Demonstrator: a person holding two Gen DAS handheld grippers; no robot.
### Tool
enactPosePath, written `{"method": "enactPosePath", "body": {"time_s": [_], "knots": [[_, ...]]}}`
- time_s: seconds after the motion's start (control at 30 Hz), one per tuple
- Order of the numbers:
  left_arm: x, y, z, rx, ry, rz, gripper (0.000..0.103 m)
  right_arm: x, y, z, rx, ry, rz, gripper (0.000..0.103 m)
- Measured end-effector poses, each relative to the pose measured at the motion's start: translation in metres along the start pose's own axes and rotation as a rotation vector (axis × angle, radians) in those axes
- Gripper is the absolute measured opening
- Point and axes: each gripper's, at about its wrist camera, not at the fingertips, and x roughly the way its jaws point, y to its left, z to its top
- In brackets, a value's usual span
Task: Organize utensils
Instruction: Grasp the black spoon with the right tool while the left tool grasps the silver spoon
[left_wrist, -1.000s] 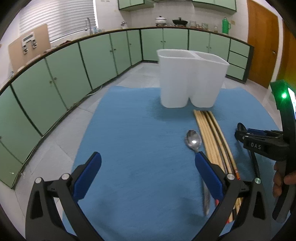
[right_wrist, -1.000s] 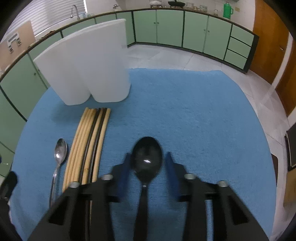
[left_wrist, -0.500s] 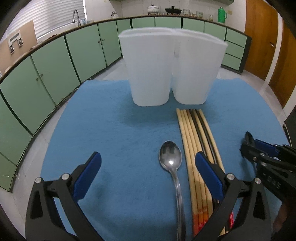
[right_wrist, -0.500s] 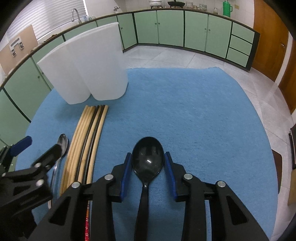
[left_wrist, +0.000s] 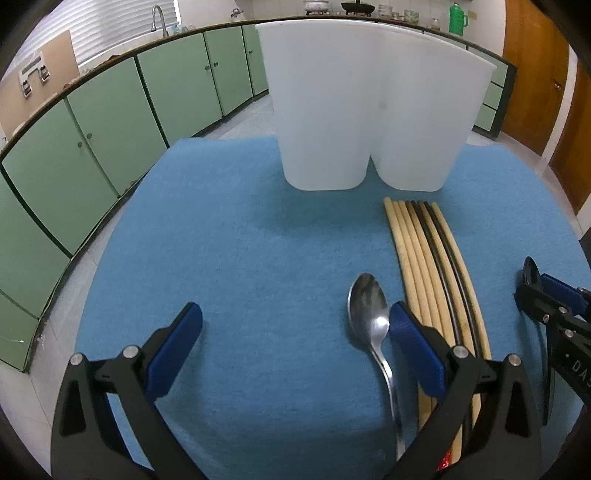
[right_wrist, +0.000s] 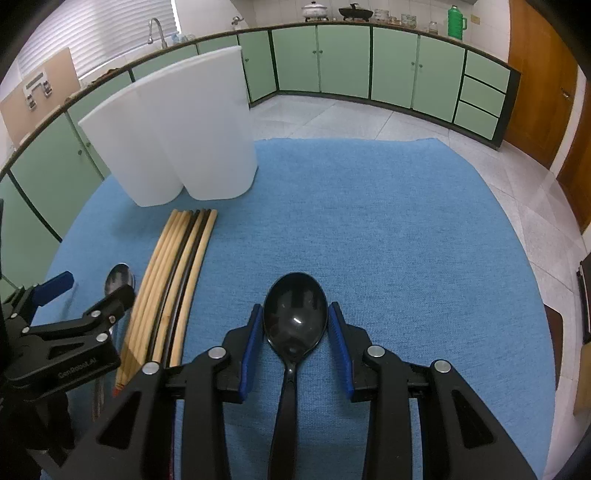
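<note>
A black plastic spoon (right_wrist: 295, 314) lies lengthwise in my right gripper (right_wrist: 295, 332), whose blue pads press on both sides of its bowl. In the left wrist view that right gripper (left_wrist: 550, 314) sits at the far right with the black spoon's tip (left_wrist: 531, 269) poking out. My left gripper (left_wrist: 293, 317) is open over the blue mat (left_wrist: 240, 229). A metal spoon (left_wrist: 367, 306) lies on the mat just inside its right finger, not gripped. A bundle of chopsticks (left_wrist: 424, 258) lies right of it. The white two-compartment holder (left_wrist: 369, 110) stands upright beyond.
The right wrist view shows the left gripper (right_wrist: 92, 291) at the left, over the metal spoon (right_wrist: 118, 275) and beside the chopsticks (right_wrist: 177, 277). The holder (right_wrist: 177, 136) stands at the back left. Green cabinets and tiled floor surround the mat (right_wrist: 388, 221).
My left gripper has swung in over the metal spoon and sunk closer to the mat, coming into the right wrist view. The holder looms larger. The right gripper kept still with the black spoon.
</note>
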Motion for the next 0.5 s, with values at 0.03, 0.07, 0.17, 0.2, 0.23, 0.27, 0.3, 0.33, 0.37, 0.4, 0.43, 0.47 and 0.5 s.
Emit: {"method": "enactPosePath", "body": {"time_s": [0.03,0.07,0.17,0.2,0.23,0.27,0.3,0.33,0.37,0.4,0.43,0.47,0.5], "knots": [[0.0,0.002,0.0,0.001,0.0,0.001,0.098,0.0,0.0,0.001,-0.001,0.007,0.001,0.036],[0.001,0.0,0.001,0.003,0.001,0.004,0.098,0.001,0.0,0.003,-0.003,0.015,0.005,0.036],[0.003,-0.002,0.004,0.004,0.008,0.009,0.098,0.004,-0.001,0.011,-0.009,0.045,0.021,0.04],[0.004,-0.003,0.006,-0.002,0.016,0.007,0.098,0.004,0.0,0.014,-0.018,0.056,0.021,0.042],[0.005,-0.002,0.006,-0.008,0.022,0.005,0.098,0.005,0.002,0.016,-0.029,0.068,0.011,0.042],[0.006,-0.003,0.007,-0.015,0.03,0.002,0.098,0.006,0.002,0.018,-0.035,0.076,0.005,0.042],[0.006,-0.005,0.008,-0.02,0.036,-0.006,0.097,0.007,0.003,0.019,-0.043,0.085,0.001,0.041],[0.008,-0.004,0.01,-0.026,0.042,-0.02,0.091,0.007,0.005,0.019,-0.047,0.092,-0.004,0.038],[0.008,-0.002,0.011,-0.039,0.048,-0.049,0.082,0.007,0.004,0.02,-0.045,0.099,-0.008,0.035],[0.007,-0.002,0.013,-0.05,0.049,-0.068,0.08,0.007,0.004,0.022,-0.037,0.105,-0.002,0.035],[0.006,-0.005,0.013,-0.05,0.05,-0.068,0.073,0.007,0.001,0.023,-0.016,0.111,0.015,0.035],[0.005,-0.007,0.014,-0.043,0.049,-0.081,0.065,0.006,-0.001,0.023,-0.003,0.111,0.026,0.035],[0.004,-0.009,0.014,-0.037,0.046,-0.095,0.061,0.005,-0.005,0.023,0.017,0.108,0.041,0.035]]}}
